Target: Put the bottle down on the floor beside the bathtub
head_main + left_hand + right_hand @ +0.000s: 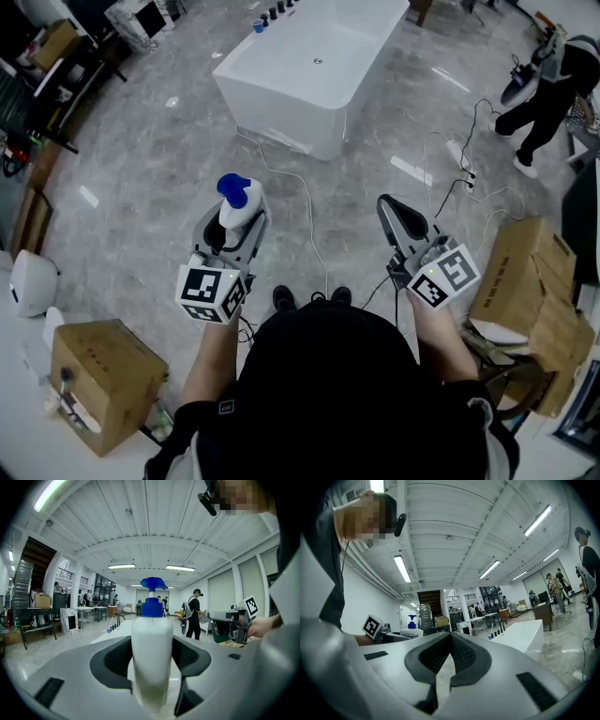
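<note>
My left gripper [236, 225] is shut on a white pump bottle [239, 199] with a blue pump head and holds it upright above the grey marble floor. In the left gripper view the bottle [151, 653] fills the gap, with both dark pads pressed on its sides. The white bathtub [314, 66] stands ahead, well beyond the bottle. My right gripper [389, 208] hovers to the right, its jaws shut with nothing between them [451, 637]. From the right gripper view the bottle [411, 622] shows at the left and the bathtub [525, 637] at the right.
Several small bottles [272, 14] line the tub's far rim. Cables and a power strip [464, 159] lie on the floor right of the tub. Cardboard boxes stand at the lower left [103, 380] and right [534, 281]. A person [548, 94] stands at the far right.
</note>
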`<action>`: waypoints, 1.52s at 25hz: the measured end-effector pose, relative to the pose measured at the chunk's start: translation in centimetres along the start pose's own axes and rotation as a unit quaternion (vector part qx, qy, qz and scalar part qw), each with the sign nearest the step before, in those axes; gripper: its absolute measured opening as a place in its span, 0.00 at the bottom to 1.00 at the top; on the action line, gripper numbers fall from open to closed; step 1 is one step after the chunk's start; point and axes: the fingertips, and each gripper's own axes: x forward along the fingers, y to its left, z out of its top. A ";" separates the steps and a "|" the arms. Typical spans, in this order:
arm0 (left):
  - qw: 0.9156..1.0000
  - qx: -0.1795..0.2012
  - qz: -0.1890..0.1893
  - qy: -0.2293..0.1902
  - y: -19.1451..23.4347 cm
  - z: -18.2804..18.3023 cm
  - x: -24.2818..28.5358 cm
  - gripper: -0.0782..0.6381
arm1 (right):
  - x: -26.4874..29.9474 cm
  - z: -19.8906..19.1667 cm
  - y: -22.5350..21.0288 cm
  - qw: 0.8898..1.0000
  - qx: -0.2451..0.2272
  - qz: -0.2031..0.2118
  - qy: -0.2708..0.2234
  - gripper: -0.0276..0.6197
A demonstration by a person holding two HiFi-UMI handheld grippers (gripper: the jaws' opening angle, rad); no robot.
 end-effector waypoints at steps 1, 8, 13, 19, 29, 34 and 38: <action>1.000 0.000 0.001 0.000 -0.4 0.1 0.2 0.48 | -0.5 -0.1 -0.4 1.000 0.000 0.001 0.001 0.09; 1.000 -0.003 0.019 0.003 -3.2 -0.2 0.7 0.48 | -3.5 -1.1 -2.2 0.999 0.006 0.024 0.021 0.09; 0.999 -0.015 0.028 0.021 -4.1 -1.6 0.8 0.48 | -4.3 -2.4 -3.2 0.999 0.028 0.033 0.032 0.09; 0.999 -0.034 0.022 0.022 -2.2 -2.2 3.0 0.48 | -1.9 -2.6 -4.7 0.998 0.047 0.028 0.029 0.09; 0.999 -0.033 0.014 0.007 8.1 -0.1 8.9 0.48 | 10.2 -0.9 -6.5 0.998 0.031 0.036 0.036 0.09; 0.999 -0.034 0.001 0.000 15.0 1.4 11.6 0.48 | 17.9 0.4 -6.4 0.998 0.021 0.036 0.036 0.09; 0.999 -0.033 -0.011 0.000 18.5 1.6 13.3 0.48 | 21.8 0.1 -6.3 0.998 0.025 0.030 0.039 0.09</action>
